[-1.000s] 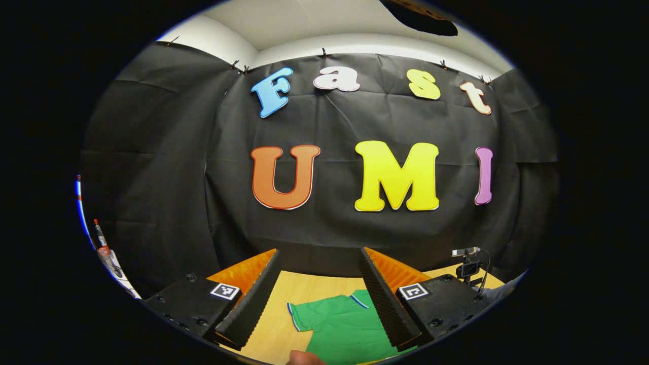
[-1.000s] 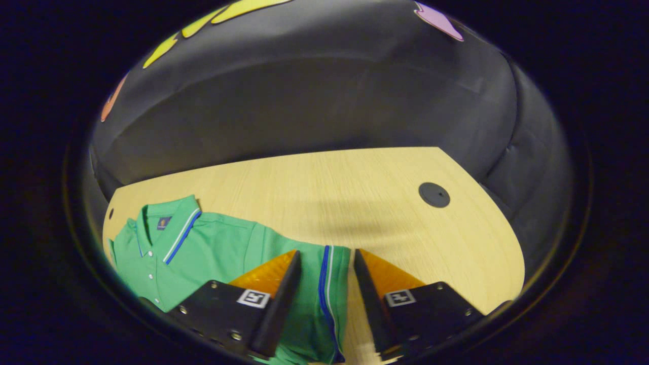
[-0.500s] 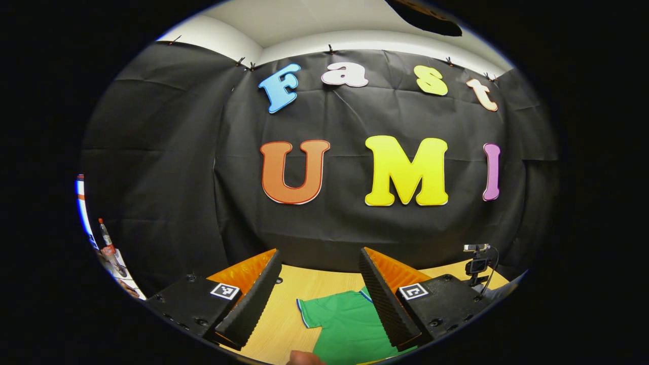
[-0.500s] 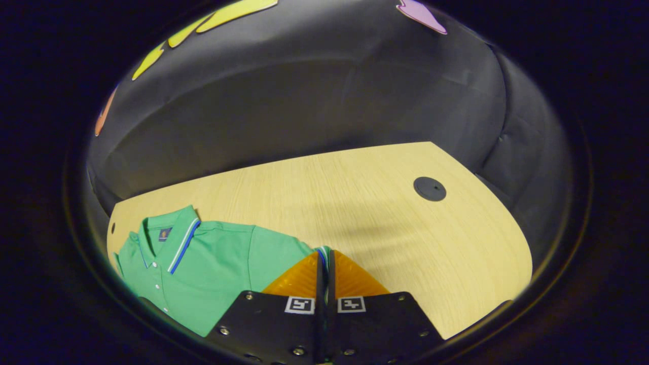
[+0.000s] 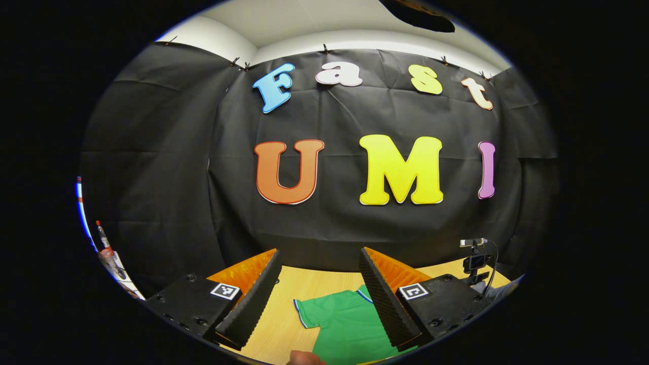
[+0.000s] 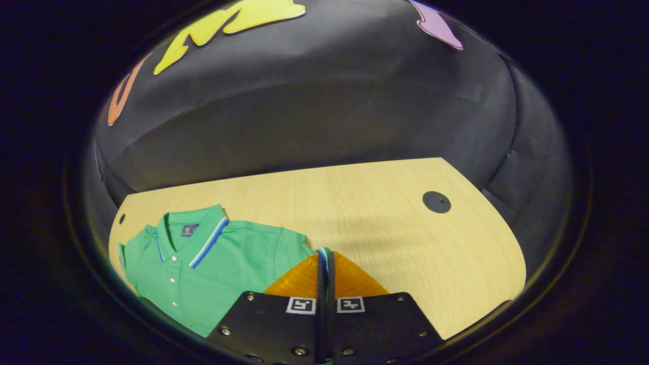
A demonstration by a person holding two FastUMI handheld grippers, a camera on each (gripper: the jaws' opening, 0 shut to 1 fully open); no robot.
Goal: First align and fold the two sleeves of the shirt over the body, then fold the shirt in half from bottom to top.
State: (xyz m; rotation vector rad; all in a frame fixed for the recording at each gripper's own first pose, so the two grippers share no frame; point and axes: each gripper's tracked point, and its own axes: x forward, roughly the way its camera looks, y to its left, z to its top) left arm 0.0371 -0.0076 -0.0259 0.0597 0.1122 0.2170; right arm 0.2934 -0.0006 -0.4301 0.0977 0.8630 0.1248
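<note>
While the green polo shirt lies flat on the wooden table, the right gripper pinches the striped cuff of its sleeve, fingers pressed together. The left gripper hovers above the shirt, jaws spread wide, holding nothing.

My left gripper hangs with its fingers spread wide, holding nothing. My right gripper has its fingers pressed together, pinching the sleeve edge.
</note>
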